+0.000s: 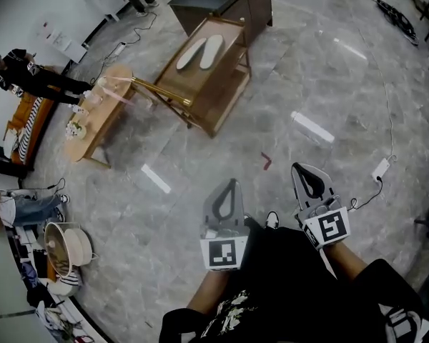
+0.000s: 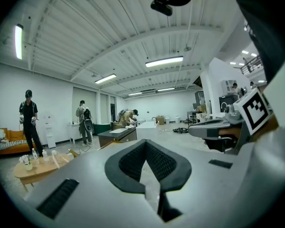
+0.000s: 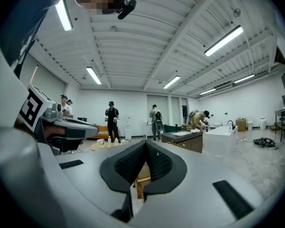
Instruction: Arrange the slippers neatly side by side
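On the table [image 1: 222, 95], pale slippers [image 1: 200, 52] lie paired; left tongs [image 1: 232, 184], right tongs [image 1: 299, 168] closed, empty.

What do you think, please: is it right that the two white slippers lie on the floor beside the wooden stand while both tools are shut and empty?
Not quite. The head view shows the two white slippers lying on top of the wooden stand, not down beside it. The rest holds: the left tool and the right tool are both shut and empty.

Two pale slippers [image 1: 200, 53] on wooden table [image 1: 219, 86]
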{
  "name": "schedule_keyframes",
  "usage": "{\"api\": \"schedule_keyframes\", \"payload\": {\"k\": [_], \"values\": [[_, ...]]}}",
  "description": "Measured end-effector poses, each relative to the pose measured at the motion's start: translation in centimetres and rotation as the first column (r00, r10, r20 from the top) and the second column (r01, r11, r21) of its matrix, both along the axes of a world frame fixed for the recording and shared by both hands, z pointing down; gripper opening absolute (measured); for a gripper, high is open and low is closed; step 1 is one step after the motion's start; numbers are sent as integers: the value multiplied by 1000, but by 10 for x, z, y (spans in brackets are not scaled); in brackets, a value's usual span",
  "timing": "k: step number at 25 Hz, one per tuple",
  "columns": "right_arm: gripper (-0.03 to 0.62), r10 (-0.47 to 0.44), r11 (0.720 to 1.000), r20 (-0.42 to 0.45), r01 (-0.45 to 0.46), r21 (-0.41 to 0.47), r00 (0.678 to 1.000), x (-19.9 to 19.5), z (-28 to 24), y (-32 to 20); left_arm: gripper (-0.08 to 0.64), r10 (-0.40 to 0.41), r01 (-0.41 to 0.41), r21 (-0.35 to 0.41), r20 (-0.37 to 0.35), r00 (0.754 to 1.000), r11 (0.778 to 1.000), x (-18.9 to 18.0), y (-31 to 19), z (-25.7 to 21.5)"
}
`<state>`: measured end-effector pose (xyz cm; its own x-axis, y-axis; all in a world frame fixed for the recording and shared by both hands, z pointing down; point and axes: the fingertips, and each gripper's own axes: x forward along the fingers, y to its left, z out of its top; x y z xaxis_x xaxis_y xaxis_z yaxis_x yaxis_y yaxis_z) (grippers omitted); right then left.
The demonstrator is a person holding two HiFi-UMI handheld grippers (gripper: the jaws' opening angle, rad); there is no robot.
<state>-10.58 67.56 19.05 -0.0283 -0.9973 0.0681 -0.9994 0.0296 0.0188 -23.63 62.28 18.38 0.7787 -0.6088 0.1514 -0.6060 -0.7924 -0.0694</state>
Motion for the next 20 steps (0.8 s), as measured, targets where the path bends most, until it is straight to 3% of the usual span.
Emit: {"api": "schedule_keyframes", "payload": {"k": [6,20], "values": [[-3,-28,999,23,27,17,999,-4,4,-1,-2,-12,12,3,9,1000,1000,1,3,2],[-3,-28,1000,-3,28,-8,1000,5,5,-41,-2,14,-14,3,-39,999,1000,23,-43,-1]]}}
